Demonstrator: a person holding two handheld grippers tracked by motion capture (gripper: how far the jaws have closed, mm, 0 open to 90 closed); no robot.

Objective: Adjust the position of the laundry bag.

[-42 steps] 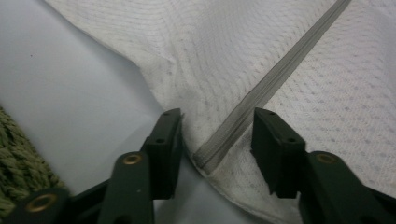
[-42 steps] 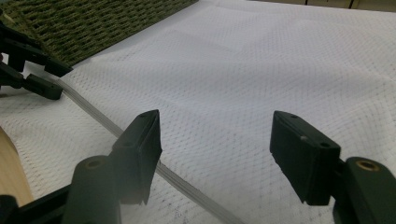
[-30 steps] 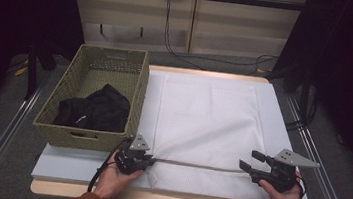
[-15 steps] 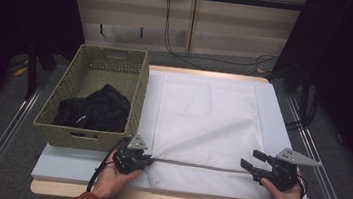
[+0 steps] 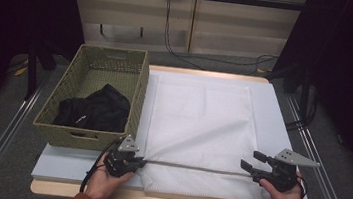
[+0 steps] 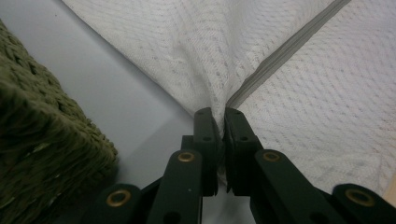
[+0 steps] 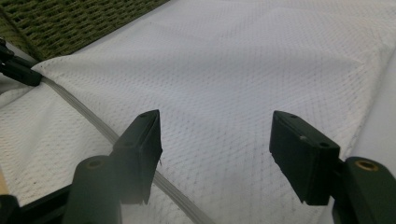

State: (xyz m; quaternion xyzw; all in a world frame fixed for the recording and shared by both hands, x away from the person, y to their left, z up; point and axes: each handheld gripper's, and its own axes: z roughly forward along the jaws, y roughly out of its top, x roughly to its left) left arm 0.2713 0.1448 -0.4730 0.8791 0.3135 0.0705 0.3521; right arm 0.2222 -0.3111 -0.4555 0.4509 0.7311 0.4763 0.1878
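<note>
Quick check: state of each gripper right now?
Left gripper: closed, pinching the white mesh cloth at its grey zipper.
Right gripper: open, jaws wide apart above the cloth, holding nothing.

Fingers (image 6: 219,122) pinching mesh bag (image 6: 299,107)
</note>
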